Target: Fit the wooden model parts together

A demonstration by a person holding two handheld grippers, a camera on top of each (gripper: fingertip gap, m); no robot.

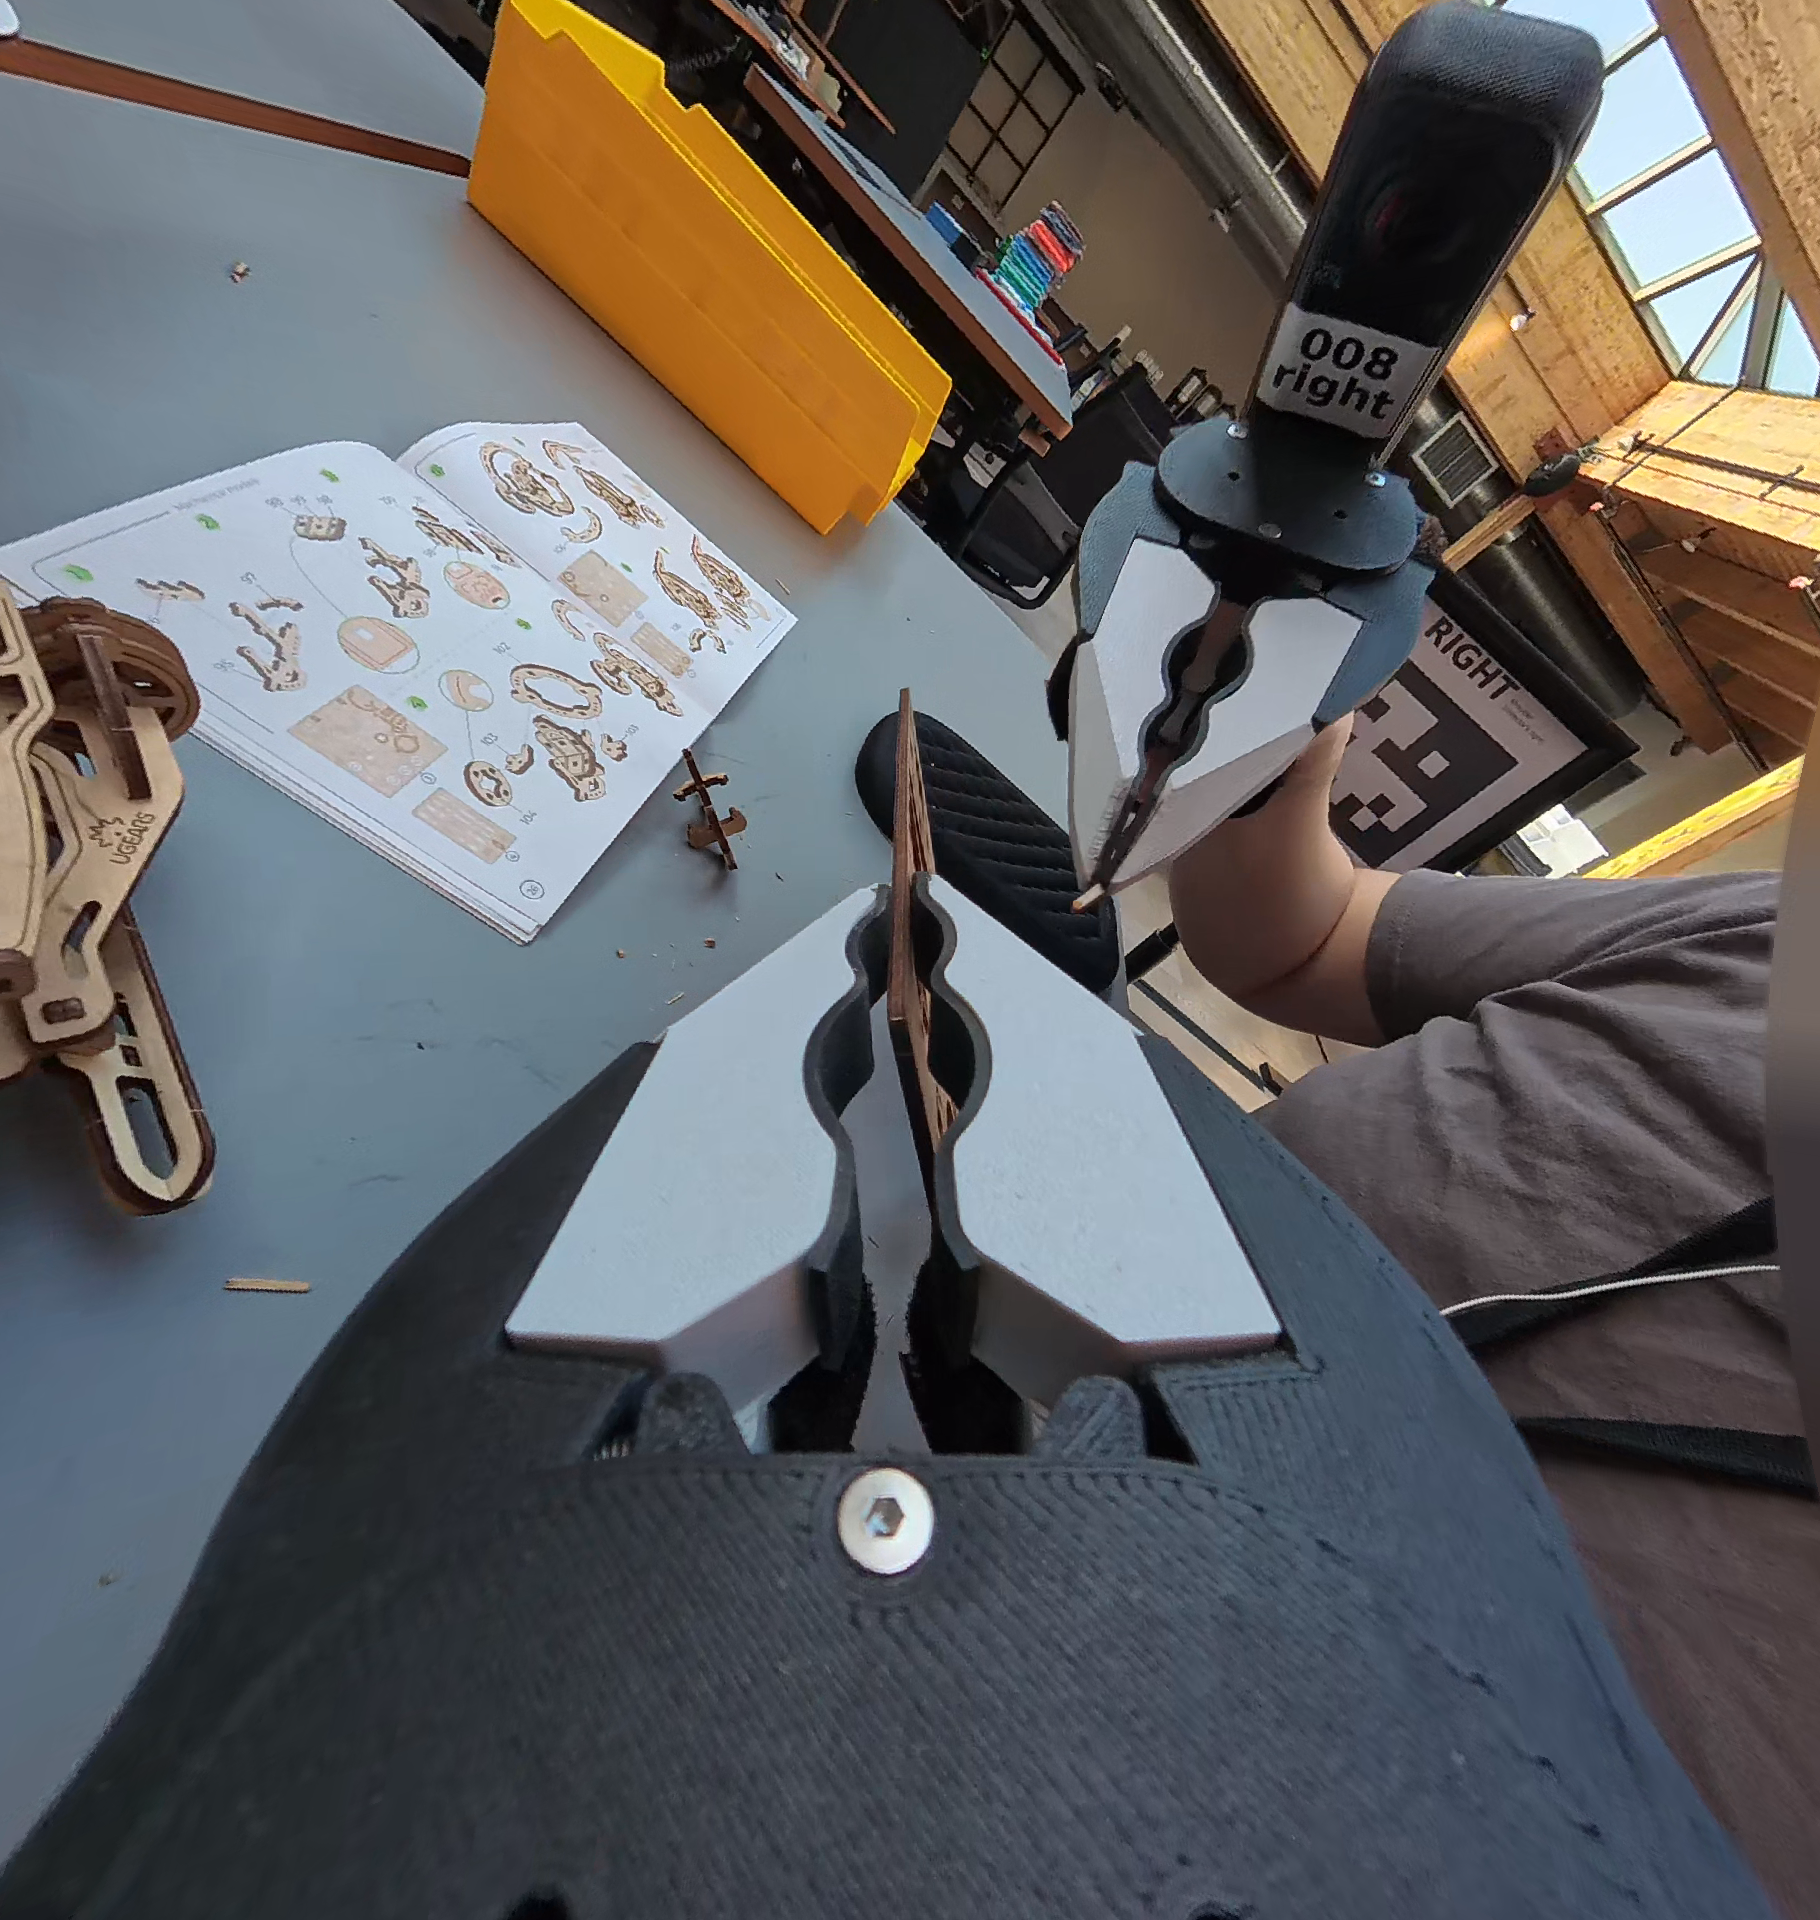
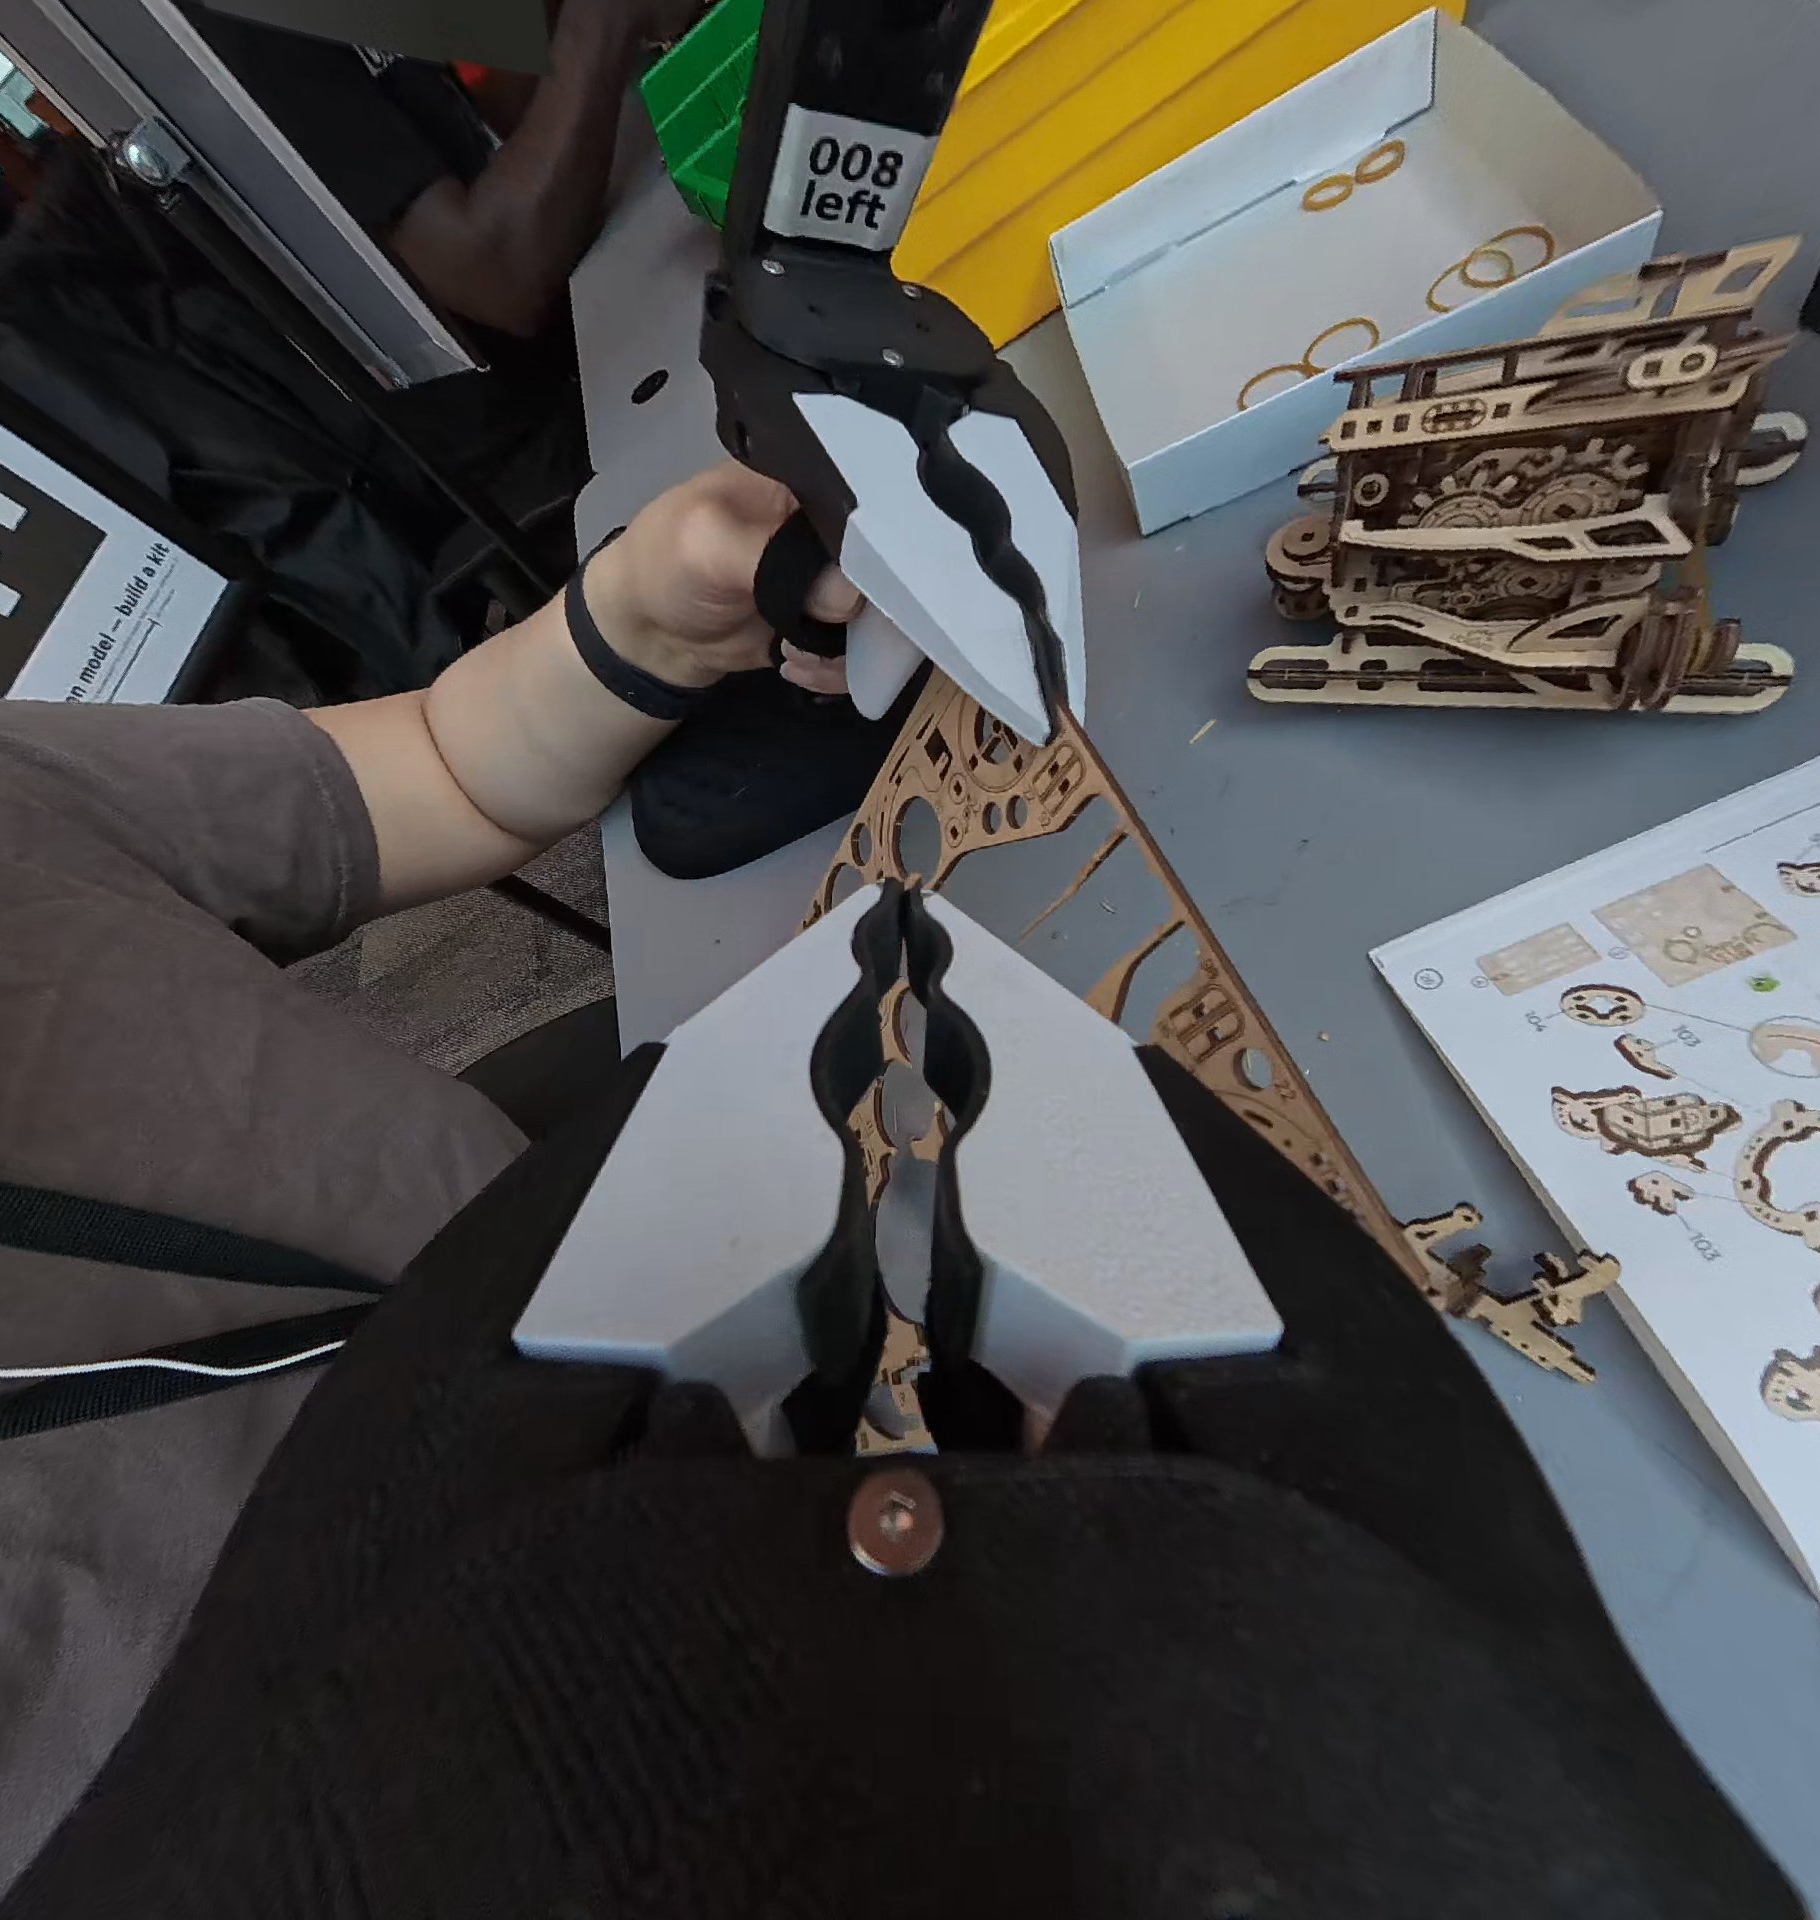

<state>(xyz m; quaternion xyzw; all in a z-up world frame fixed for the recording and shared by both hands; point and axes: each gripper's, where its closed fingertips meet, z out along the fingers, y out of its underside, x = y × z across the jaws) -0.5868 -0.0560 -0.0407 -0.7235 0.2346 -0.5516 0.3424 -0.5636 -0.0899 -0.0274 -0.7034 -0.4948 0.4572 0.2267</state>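
My left gripper (image 1: 901, 896) is shut on a laser-cut wooden sheet (image 1: 911, 821), which shows edge-on in the left wrist view. In the right wrist view the left gripper (image 2: 1053, 717) pinches the sheet (image 2: 1124, 914) at its top corner and holds it tilted above the table. My right gripper (image 2: 906, 891) is shut in front of the sheet's face. In the left wrist view the right gripper (image 1: 1098, 883) pinches a thin wooden stick (image 1: 1086, 900) whose tip pokes out, just right of the sheet. A small wooden sub-assembly (image 2: 1508, 1288) lies on the table.
A partly built wooden model (image 2: 1508, 520) stands at the far side and also shows in the left wrist view (image 1: 44, 831). An open instruction booklet (image 1: 418, 644), a yellow bin (image 1: 698, 270), a white box (image 2: 1176, 416) holding rubber bands and a black pad (image 1: 989, 842) sit around it. Some 5 cm of space lies between my two pairs of fingers. From either gripper's tips it is about 15 cm to the small wooden sub-assembly (image 2: 1508, 1288). Seen from the left wrist view (image 1: 706, 806) as well.
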